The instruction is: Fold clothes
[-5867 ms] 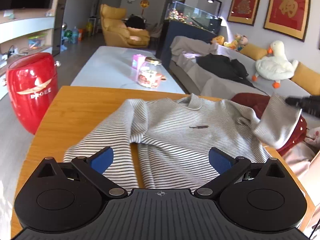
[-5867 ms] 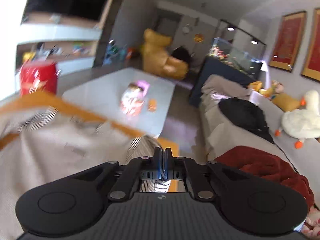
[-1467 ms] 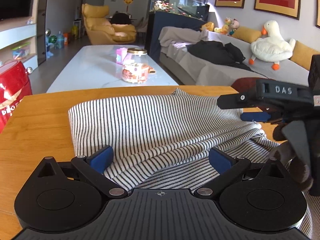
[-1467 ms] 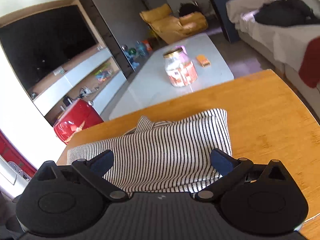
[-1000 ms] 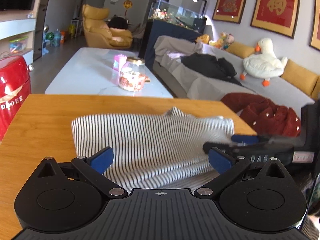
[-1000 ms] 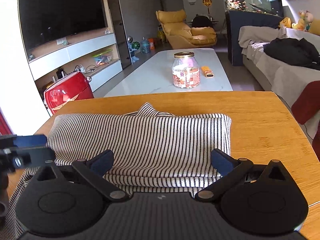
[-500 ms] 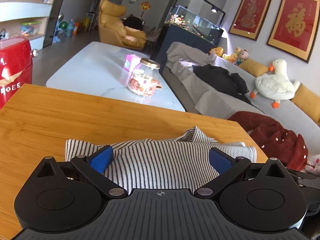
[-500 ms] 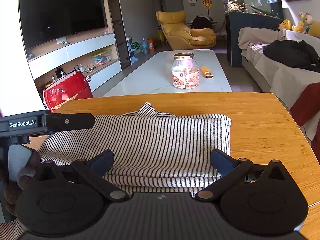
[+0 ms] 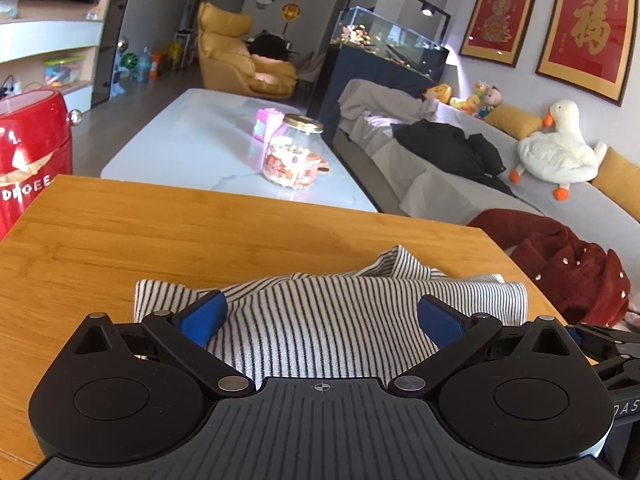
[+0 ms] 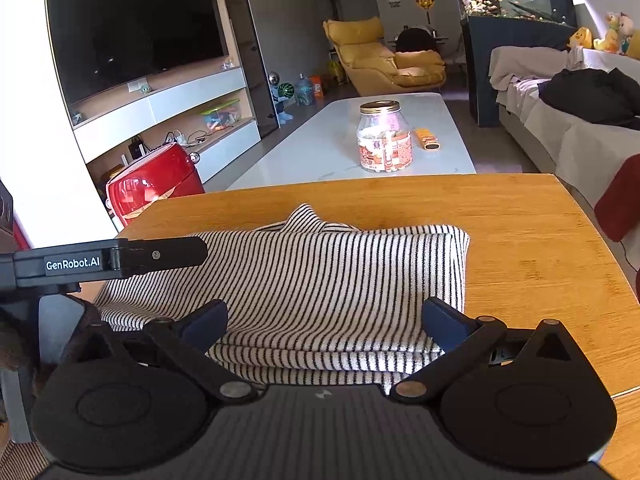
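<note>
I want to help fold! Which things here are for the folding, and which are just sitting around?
For the folding:
striped top, folded on the wooden table
left gripper, open
right gripper, open

Just sitting around:
glass jar on the white coffee table
red appliance
goose plush
dark red garment

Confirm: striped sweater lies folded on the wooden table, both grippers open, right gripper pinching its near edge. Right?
Not quite. The right gripper pinches nothing: in the right wrist view its blue pads stand wide apart over the striped sweater. The rest holds: the sweater lies folded on the wooden table, and the left gripper is open too.
</note>
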